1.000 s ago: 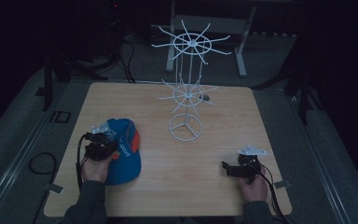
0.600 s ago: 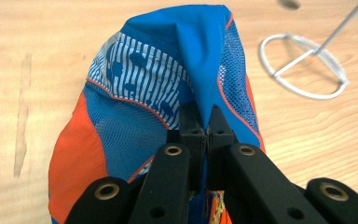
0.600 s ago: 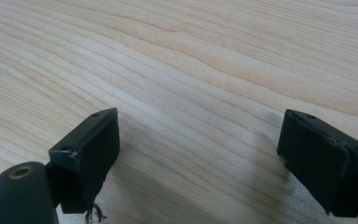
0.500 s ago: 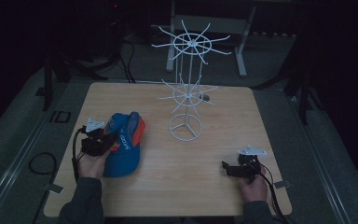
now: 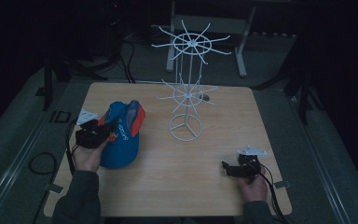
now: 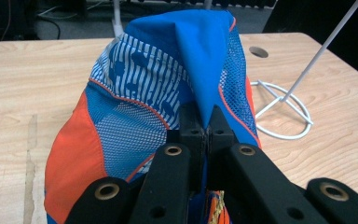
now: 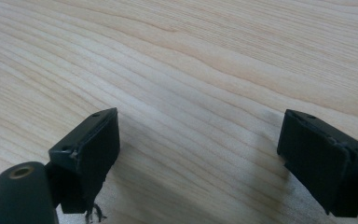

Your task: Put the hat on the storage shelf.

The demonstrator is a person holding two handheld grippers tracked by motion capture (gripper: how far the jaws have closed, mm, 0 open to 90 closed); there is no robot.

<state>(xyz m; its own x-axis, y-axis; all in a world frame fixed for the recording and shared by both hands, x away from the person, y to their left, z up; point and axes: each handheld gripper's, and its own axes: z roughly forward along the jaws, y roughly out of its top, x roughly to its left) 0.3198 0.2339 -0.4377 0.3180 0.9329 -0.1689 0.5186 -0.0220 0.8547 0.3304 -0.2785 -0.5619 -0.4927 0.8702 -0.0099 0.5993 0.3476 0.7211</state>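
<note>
A blue and orange cap [image 5: 121,133] is lifted at one end over the left part of the wooden table [image 5: 214,154]. My left gripper [image 5: 103,131] is shut on a fold of the cap's blue fabric [image 6: 205,70], its jaws pinched together in the left gripper view [image 6: 208,122]. A white wire hanging stand [image 5: 186,93] with two tiers of spokes rises behind the table's middle; its ring base [image 6: 279,112] lies to the cap's right. My right gripper [image 5: 227,168] rests low near the front right of the table, open, with only bare wood between its jaws [image 7: 198,140].
A round hole [image 5: 204,98] is cut in the tabletop behind the stand. Cables [image 5: 39,163] trail on the floor left of the table. Dark furniture legs [image 5: 242,42] stand beyond the far edge.
My left gripper has risen and carried the cap's near end up, so the cap now tilts off the table. The right gripper has stayed put.
</note>
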